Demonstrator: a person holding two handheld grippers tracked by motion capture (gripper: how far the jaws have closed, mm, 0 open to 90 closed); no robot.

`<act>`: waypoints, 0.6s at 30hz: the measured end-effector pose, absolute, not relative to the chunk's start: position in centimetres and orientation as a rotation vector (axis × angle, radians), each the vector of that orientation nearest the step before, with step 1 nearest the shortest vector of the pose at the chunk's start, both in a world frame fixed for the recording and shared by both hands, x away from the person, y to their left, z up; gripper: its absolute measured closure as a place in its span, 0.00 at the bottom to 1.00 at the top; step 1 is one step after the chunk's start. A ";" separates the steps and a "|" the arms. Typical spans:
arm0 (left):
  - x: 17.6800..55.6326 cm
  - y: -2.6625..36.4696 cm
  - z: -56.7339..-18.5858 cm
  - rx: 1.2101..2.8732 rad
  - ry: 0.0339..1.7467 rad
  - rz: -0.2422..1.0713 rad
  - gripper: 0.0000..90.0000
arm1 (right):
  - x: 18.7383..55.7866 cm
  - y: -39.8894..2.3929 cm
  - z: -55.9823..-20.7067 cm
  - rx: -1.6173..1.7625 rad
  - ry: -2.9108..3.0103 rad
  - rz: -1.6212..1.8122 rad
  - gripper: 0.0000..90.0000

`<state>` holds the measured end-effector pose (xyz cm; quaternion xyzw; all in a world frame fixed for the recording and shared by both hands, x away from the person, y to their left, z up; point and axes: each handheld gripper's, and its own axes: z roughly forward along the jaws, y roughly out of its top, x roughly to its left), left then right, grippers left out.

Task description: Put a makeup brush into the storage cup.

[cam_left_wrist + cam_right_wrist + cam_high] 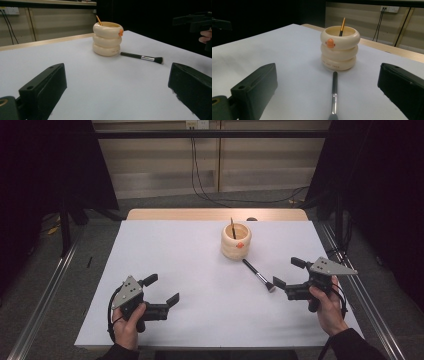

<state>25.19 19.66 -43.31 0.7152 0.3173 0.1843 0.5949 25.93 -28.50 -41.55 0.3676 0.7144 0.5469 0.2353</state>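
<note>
Just ahead of right gripper (285,272), jaws spread wide & empty, lies makeup brush (334,92), bristles nearest, handle tip touching ringed holder (340,47). Risk: thin handle rolls off pads, or knocks holder w/ brush inside. Left gripper (161,289) spread, idle.

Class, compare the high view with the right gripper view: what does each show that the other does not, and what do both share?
High view alone: the person's hands, both grippers, left and right, and the floor.

Right gripper view alone: a close look at the orange knob on the holder's side, and faint lettering on its lowest ring.

Both: the ringed holder with a thin brush inside, and the makeup brush lying on the table.
</note>
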 end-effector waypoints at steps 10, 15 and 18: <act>25.2 19.6 -43.3 1.659 0.740 0.428 0.02 | 28.5 -27.6 -41.3 1.005 1.993 1.483 0.06; 25.2 19.7 -43.3 1.663 0.736 0.428 0.02 | 29.9 -26.9 -41.5 0.998 2.043 1.468 0.07; 25.2 19.7 -43.3 1.660 0.737 0.429 0.02 | 30.6 -26.8 -41.3 0.994 2.037 1.481 0.07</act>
